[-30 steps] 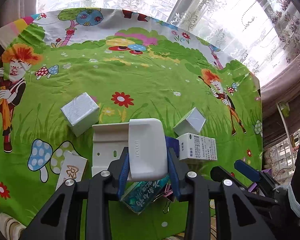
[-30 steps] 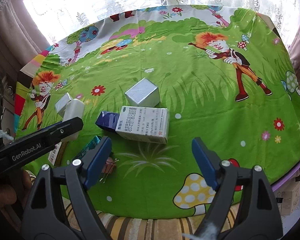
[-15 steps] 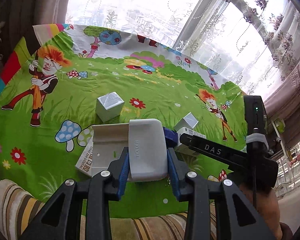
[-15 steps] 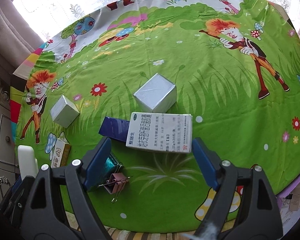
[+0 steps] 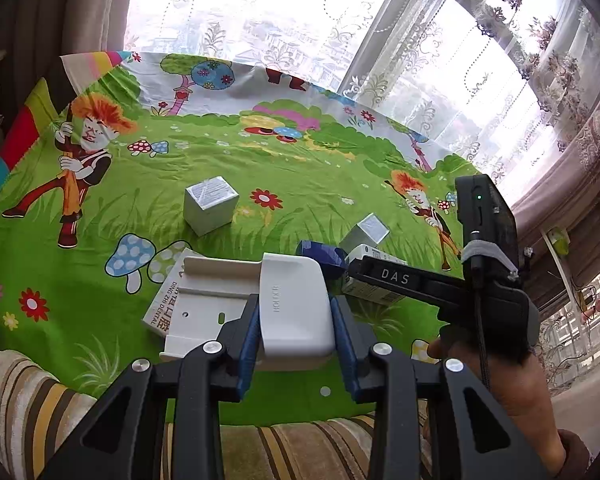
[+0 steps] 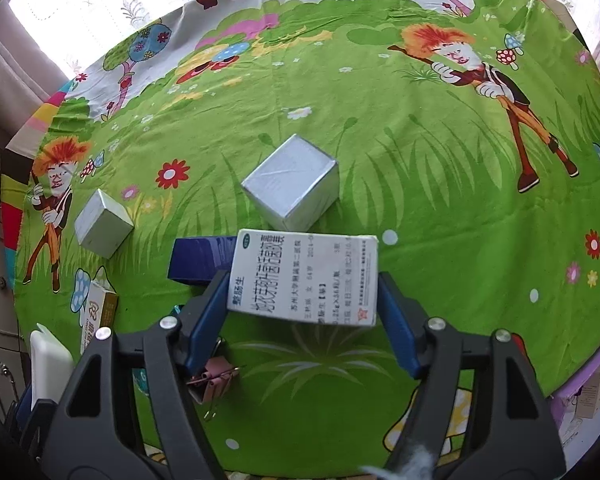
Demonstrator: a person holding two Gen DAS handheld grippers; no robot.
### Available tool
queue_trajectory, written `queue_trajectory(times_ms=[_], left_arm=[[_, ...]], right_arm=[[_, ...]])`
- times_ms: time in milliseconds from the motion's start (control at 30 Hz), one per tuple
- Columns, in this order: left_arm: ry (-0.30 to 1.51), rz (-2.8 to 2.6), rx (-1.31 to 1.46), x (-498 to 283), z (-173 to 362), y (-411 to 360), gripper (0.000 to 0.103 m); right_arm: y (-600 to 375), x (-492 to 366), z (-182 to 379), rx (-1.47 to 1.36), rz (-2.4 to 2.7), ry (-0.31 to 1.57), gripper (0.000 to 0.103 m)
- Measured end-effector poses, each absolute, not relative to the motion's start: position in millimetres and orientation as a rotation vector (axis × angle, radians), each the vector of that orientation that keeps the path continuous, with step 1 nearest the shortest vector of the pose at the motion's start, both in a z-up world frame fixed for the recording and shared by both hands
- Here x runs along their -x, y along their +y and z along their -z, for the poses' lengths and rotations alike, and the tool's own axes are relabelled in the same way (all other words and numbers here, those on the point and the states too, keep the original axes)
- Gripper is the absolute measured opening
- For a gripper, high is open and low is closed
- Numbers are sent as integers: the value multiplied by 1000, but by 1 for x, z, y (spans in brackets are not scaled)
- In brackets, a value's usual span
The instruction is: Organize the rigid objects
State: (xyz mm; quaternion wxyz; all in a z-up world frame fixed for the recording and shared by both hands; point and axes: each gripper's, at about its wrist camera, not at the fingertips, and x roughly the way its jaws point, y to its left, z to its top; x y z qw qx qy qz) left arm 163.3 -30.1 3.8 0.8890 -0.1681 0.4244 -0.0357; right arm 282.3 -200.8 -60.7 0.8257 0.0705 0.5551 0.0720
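The left gripper [image 5: 296, 336] is clamped on a white plastic holder [image 5: 294, 312], its blue pads pressing both sides of the rounded cap; the holder's flat back plate extends to the left of the fingers and is held above the cloth. Directly beneath that plate lies a white dental carton [image 5: 162, 304], partly covered from this view.

The right gripper [image 6: 302, 312] has its jaws apart and has just been narrowing them. A white medicine box [image 6: 306, 278] with printed characters lies between the blue pads; the pads stand at the box's two sides, and whether they touch it cannot be determined. The box rests flat on the green cartoon tablecloth [image 6: 440, 184].

Touching the medicine box's left end is a dark blue box [image 6: 198, 258]. Just beyond the medicine box's far edge stands a silver cube [image 6: 292, 188], its near corner very close to the box. A second silver cube [image 6: 102, 224] stands well apart to the left. A pink binder clip [image 6: 212, 380] lies on the cloth under the right gripper's left finger.

In the left wrist view, a person's hand [image 5: 512, 392] holds the right gripper's black handle over the near right edge of the table. A striped cushion edge [image 5: 32, 404] runs along the front of the cloth.
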Motion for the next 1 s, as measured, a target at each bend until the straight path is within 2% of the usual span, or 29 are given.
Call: queue_trajectory(times_ms=[533, 1000], left_arm=[[864, 145, 336, -145, -17, -52, 36], [892, 299, 270, -111, -31, -118, 36]], right_arm=[[-248, -192, 7, -148, -196, 1029, 74], [-326, -117, -10, -253, -174, 994, 75]])
